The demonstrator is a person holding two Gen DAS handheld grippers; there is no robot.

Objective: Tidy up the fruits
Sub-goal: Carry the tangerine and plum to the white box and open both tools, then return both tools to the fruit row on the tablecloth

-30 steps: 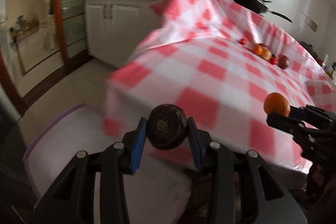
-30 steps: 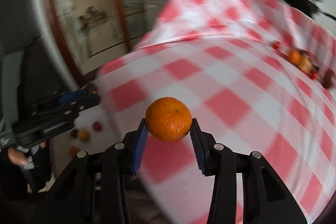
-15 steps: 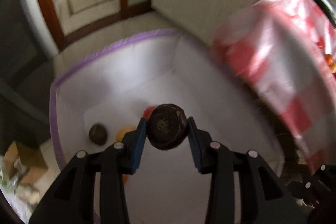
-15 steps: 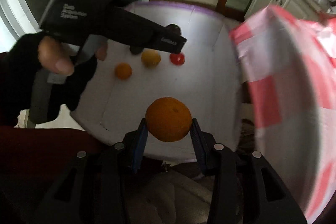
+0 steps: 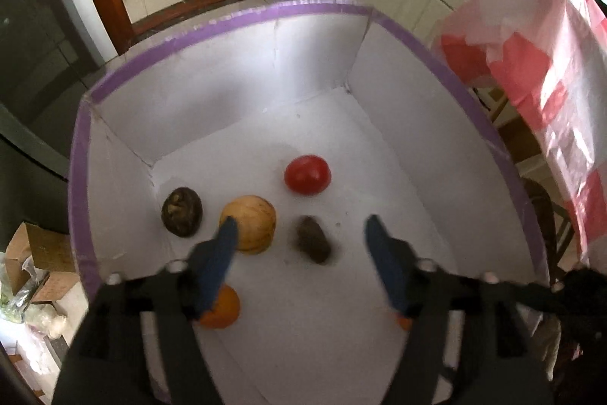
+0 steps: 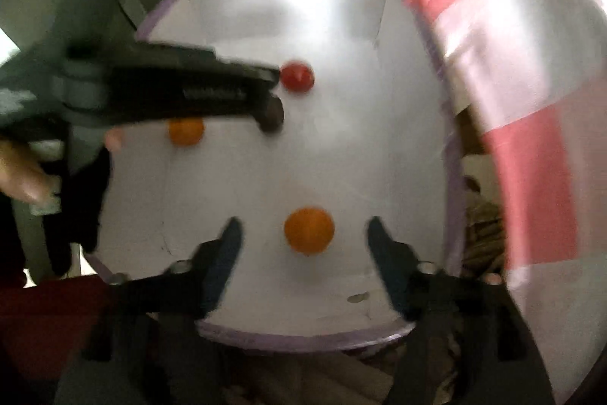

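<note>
Setting: a white box (image 5: 398, 124) with a purple rim, seen from above; a red-checked tablecloth (image 5: 531, 71) hangs at the right edge of both views.
Left gripper (image 5: 301, 234): jaws opening, gripping nothing; a blurred dark fruit (image 5: 313, 240) shows between them at lower centre, apparently dropping free.
Right gripper (image 6: 303, 234): jaws opening, likewise released; an orange (image 6: 309, 230) shows between them, clear of both pads.
Fruit in box: a tomato (image 5: 307, 174) at centre, a tan round fruit (image 5: 250, 221), a dark fruit (image 5: 182, 211) at left, a small orange (image 5: 222, 310) at lower left.
Why: both grippers point steeply down over the box, probably so released fruit lands inside.
</note>
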